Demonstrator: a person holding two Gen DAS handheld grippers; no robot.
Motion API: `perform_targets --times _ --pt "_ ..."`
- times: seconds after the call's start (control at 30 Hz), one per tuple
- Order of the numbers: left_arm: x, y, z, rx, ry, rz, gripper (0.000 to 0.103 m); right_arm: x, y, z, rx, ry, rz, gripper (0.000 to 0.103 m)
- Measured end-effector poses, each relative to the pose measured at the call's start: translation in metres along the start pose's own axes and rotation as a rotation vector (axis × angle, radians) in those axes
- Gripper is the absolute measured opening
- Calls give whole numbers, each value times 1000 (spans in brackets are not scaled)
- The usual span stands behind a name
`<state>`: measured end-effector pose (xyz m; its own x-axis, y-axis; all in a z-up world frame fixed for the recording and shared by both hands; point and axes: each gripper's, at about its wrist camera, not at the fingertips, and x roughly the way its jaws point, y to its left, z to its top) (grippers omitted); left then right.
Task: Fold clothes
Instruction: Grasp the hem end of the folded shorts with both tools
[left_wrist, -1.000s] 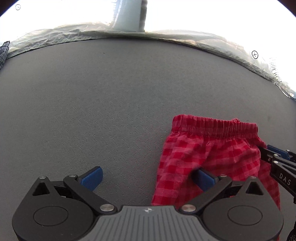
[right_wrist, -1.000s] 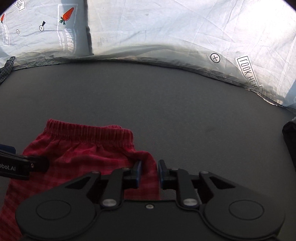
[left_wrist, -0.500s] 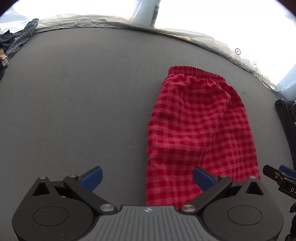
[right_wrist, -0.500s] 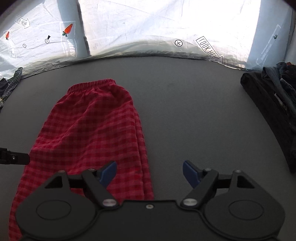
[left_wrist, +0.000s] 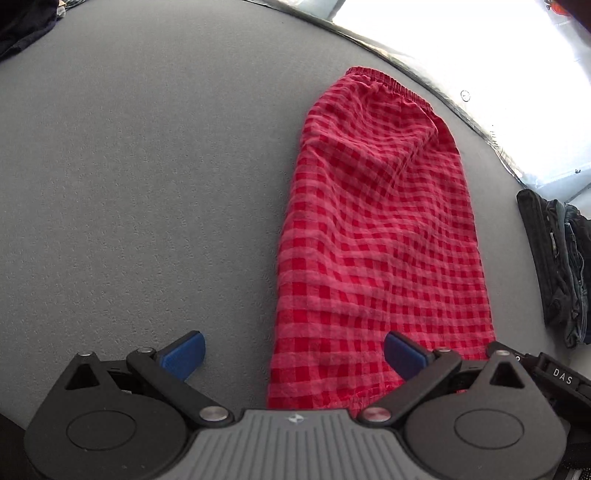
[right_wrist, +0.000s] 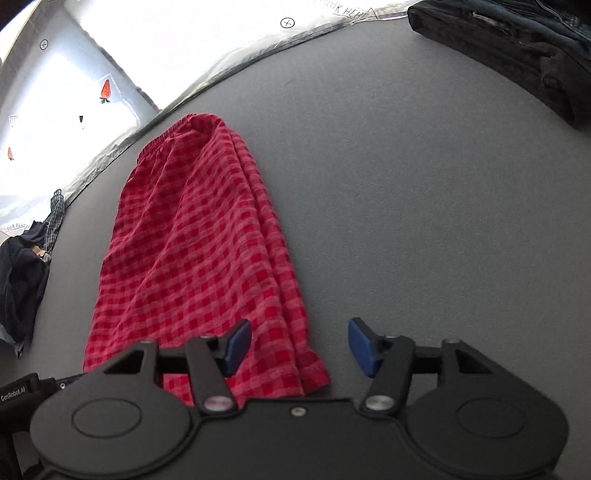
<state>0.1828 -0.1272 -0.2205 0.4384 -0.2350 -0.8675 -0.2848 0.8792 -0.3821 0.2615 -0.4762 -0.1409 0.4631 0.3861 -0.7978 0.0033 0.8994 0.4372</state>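
The red checked shorts (left_wrist: 380, 236) lie flat and lengthwise on the grey table (left_wrist: 147, 184), folded into a long narrow strip with the elastic waistband (right_wrist: 173, 134) at the far end, near the table's edge. The left gripper (left_wrist: 293, 354) hangs over the near hem with its blue pads (left_wrist: 184, 352) spread wide and nothing between them; the right gripper (right_wrist: 301, 347) is likewise wide open and empty above the hem's right corner. Dark clothes (right_wrist: 517, 48) are heaped at the table's right side, and another dark pile (right_wrist: 22, 280) at its left.
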Motion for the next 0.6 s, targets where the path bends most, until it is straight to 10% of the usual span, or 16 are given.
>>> perform_targets --times 0.47,0.6 --pt "12 4 -29 -141 76 -219 35 0 -33 -17 209 30 180 33" --pt "14 6 -28 -156 87 -222 36 5 -27 -15 170 34 164 19"
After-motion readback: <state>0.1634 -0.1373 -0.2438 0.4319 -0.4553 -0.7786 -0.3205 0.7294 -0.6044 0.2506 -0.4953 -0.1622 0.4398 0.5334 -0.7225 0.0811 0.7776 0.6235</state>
